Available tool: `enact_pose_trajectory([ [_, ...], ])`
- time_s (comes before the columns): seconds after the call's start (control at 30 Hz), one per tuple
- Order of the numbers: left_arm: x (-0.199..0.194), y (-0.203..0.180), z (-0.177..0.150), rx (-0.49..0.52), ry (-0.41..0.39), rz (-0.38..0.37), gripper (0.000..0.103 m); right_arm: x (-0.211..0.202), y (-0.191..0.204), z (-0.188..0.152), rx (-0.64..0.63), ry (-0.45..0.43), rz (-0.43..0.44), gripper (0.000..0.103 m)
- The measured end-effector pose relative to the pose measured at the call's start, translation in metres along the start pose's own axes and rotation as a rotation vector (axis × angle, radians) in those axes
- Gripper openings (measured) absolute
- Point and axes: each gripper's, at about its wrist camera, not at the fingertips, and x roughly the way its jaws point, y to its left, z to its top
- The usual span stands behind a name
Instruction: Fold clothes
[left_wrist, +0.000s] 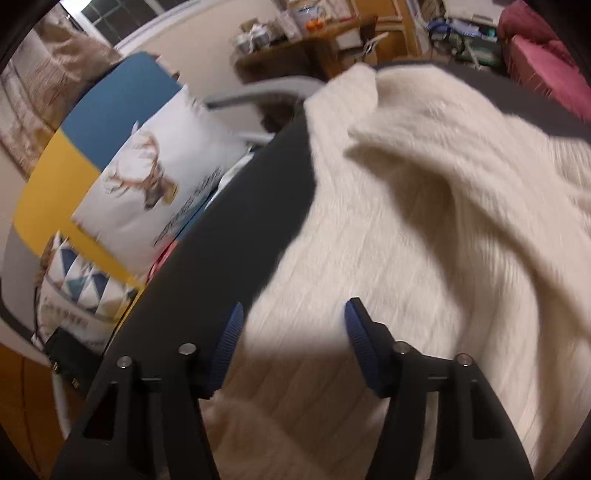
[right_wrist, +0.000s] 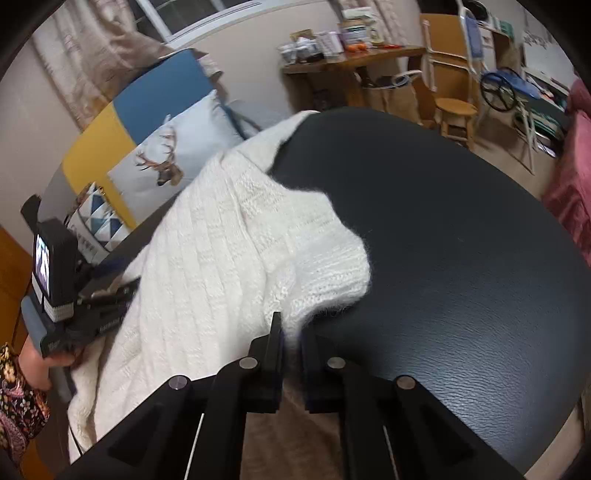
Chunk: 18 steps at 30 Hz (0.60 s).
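Note:
A white knitted sweater (left_wrist: 424, 240) lies spread on the black table (left_wrist: 258, 221). One part is folded over itself at the far side. My left gripper (left_wrist: 295, 314) hovers over the sweater near the table's left edge, its blue pads (left_wrist: 231, 336) wide apart and pressing on nothing. In the right wrist view the sweater (right_wrist: 221, 258) covers the table's (right_wrist: 443, 240) left half. My right gripper (right_wrist: 291, 334) is shut on the sweater's near fluffy edge, and a flap (right_wrist: 332, 266) bulges just beyond it. A person's hand (right_wrist: 33, 365) holds the left gripper's camera block (right_wrist: 55, 273) at the sweater's left side.
A sofa (right_wrist: 155, 99) with a blue and yellow back stands left of the table, bearing a deer cushion (right_wrist: 173, 162) and a triangle-patterned cushion (right_wrist: 99, 218). Behind are a cluttered wooden desk (right_wrist: 351, 59), a stool (right_wrist: 456, 110) and a chair. Pink fabric (right_wrist: 569, 192) hangs at the right.

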Motion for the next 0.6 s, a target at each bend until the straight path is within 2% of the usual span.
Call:
enact_pose_trajectory([
  [0.07,-0.007,0.014,-0.025,-0.011,0.036,0.032,0.057,0.001,0.013,-0.001,-0.008,0.005,0.021,0.006],
  [0.23,-0.018,0.057,-0.080,-0.125,0.118,0.058,0.057,0.003,0.043,-0.007,-0.022,0.012,0.049,0.006],
  [0.43,-0.037,0.086,-0.150,-0.142,0.165,0.149,0.057,0.002,0.085,-0.006,-0.040,0.020,0.067,0.006],
  [0.6,-0.060,0.108,-0.217,-0.274,0.187,0.226,0.057,0.033,0.145,-0.003,-0.141,0.081,0.056,0.006],
])
